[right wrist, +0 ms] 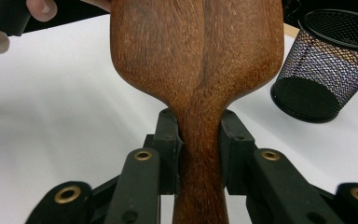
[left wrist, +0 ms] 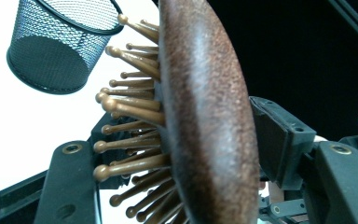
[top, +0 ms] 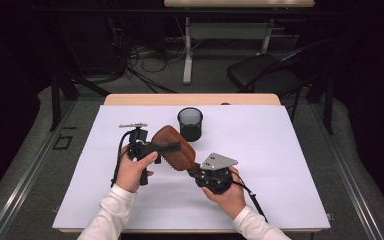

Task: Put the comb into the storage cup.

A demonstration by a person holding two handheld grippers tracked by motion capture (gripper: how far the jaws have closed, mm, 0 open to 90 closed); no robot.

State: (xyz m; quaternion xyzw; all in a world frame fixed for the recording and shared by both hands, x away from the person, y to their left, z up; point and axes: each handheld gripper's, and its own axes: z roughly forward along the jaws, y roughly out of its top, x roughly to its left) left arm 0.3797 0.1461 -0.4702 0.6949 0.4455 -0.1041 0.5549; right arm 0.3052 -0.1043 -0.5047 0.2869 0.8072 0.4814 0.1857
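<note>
Forearms in white sleeves come in from the near edge of the high view, each hand holding a gripper over the white table [top: 280, 150]. Between them, raised off the surface, is a brown wooden hairbrush [top: 174, 148], its smooth back up and its pins pointing down and toward the person. It lies slantwise, with the broad head toward the left hand and the narrow handle running down to the right hand. The right gripper [top: 198, 173] is clamped on that handle: in the right gripper view both black pads press flat against the wood at the neck just below the head [right wrist: 200, 135]. The left gripper [top: 172, 148] reaches across the head of the brush; in the left gripper view one jaw stands among the round-tipped wooden pins [left wrist: 130, 112] and the other against the rounded back [left wrist: 205, 116]. That back pad appears to meet the wood, while on the pin side I cannot tell whether the pad bears on the pins, so a firm grasp there is not certain. Behind the brush, near but apart from it, stands a black mesh cup [top: 190, 123], upright on the table with its mouth open.
</note>
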